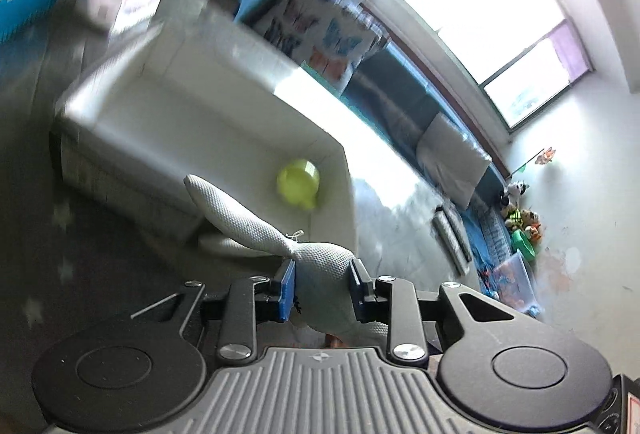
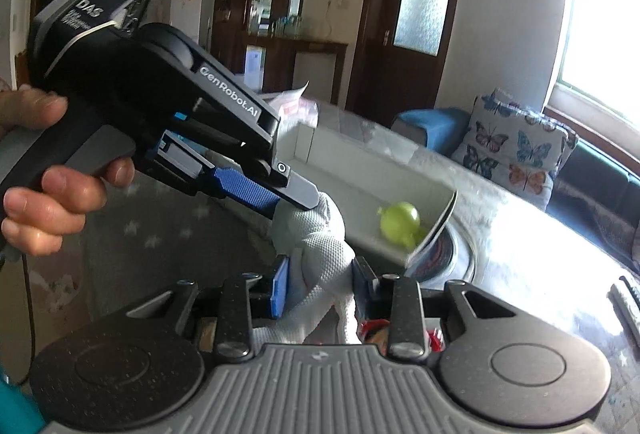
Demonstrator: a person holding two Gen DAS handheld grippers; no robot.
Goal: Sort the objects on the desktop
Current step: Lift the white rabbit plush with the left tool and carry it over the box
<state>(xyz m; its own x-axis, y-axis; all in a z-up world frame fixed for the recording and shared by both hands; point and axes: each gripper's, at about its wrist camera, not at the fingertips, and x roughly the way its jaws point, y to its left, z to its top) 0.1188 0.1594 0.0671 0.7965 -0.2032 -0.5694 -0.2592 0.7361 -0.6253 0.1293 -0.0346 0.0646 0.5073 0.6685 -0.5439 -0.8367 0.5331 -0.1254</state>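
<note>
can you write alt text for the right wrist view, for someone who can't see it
Both grippers, jaws shut, grip one white knitted cloth: the right gripper from below, the left gripper, held in a hand, from the upper left. Behind sits a white tray holding a small yellow-green object, with a butterfly cushion in the room beyond.

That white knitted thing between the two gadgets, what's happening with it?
A person is holding a handheld gripper in each hand, and both are clamped on the same white knitted cloth item, possibly a sock or glove. The left gripper pinches its upper end; the right gripper has its fingers shut on a lower part. Behind them sits a white storage box with a yellow-green ball-like toy inside. The cloth item is not in the box yet.
</note>
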